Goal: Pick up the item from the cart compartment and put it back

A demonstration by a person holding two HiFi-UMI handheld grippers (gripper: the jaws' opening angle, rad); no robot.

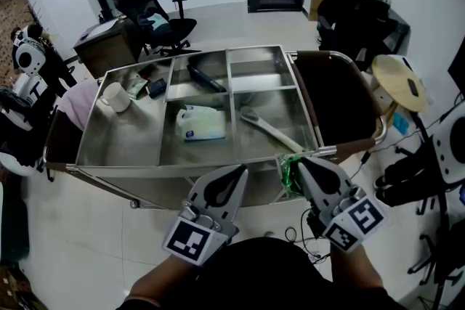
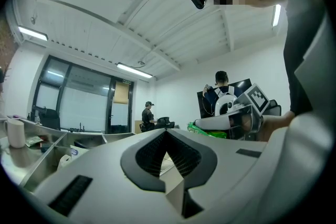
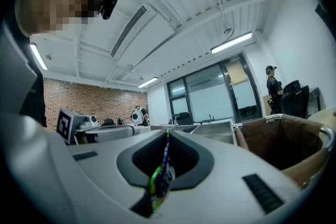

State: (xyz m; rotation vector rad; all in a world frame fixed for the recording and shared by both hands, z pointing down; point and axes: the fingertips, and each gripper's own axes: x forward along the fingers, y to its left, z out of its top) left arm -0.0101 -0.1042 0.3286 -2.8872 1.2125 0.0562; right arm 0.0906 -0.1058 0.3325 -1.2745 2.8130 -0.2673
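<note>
the right gripper [image 1: 302, 165] has its fingers clamped on a green packet [image 3: 160, 178] by the cart [image 1: 131, 168] edge. the left gripper [image 1: 235, 172] fingers are together, empty.

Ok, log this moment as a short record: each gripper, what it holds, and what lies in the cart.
left gripper: shut, empty, near the front of the cart
right gripper: shut on green packet, by the cart's front rim
left compartment: white mug
middle compartment: white pack
right compartment: white spoon
task stage: packet held outside the compartments, not yet put back
</note>
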